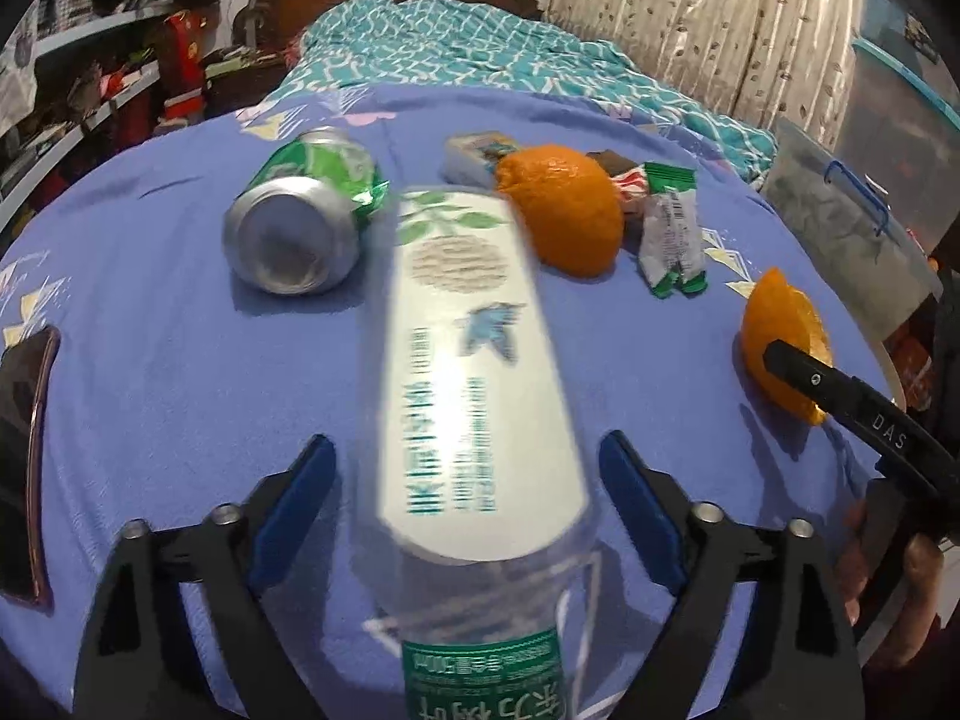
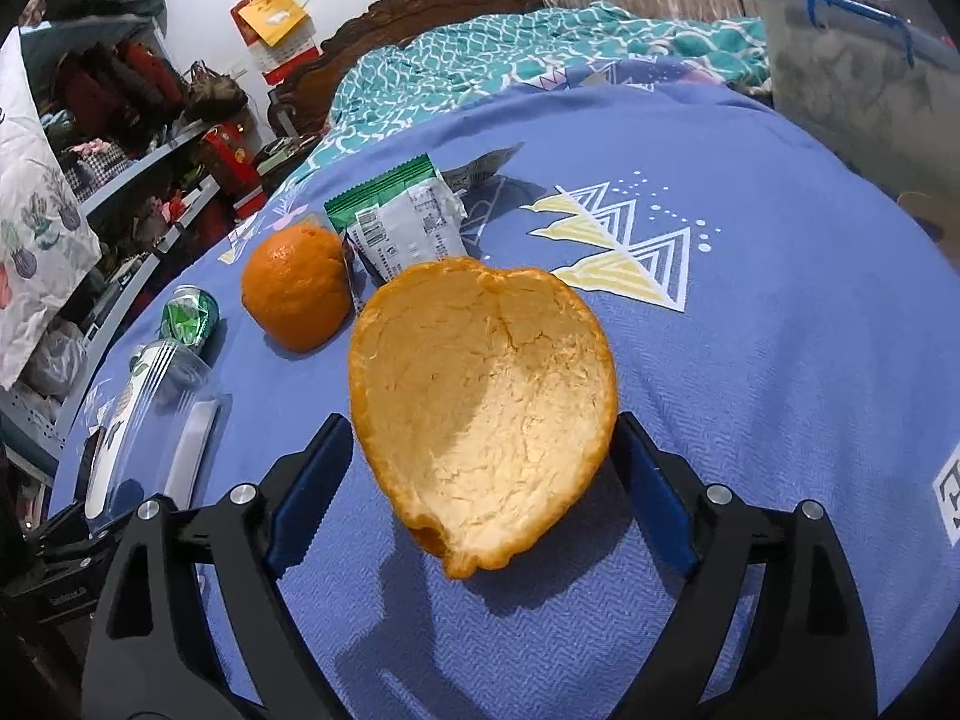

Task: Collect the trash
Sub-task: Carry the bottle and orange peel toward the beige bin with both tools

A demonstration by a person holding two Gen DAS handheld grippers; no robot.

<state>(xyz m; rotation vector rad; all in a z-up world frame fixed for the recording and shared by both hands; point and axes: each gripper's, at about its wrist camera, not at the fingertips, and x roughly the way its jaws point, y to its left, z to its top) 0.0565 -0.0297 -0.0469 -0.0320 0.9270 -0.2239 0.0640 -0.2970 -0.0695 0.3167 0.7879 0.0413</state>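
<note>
the left claw [image 1: 465, 480] is spread around the bottle [image 1: 474, 360]; the right claw [image 2: 480, 474] is spread around the orange peel [image 2: 486, 408]. squeeze both gently, then lift slowly.

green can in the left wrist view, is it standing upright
No, the green can lies on its side on the blue bedsheet, its silver bottom facing the camera.
</note>
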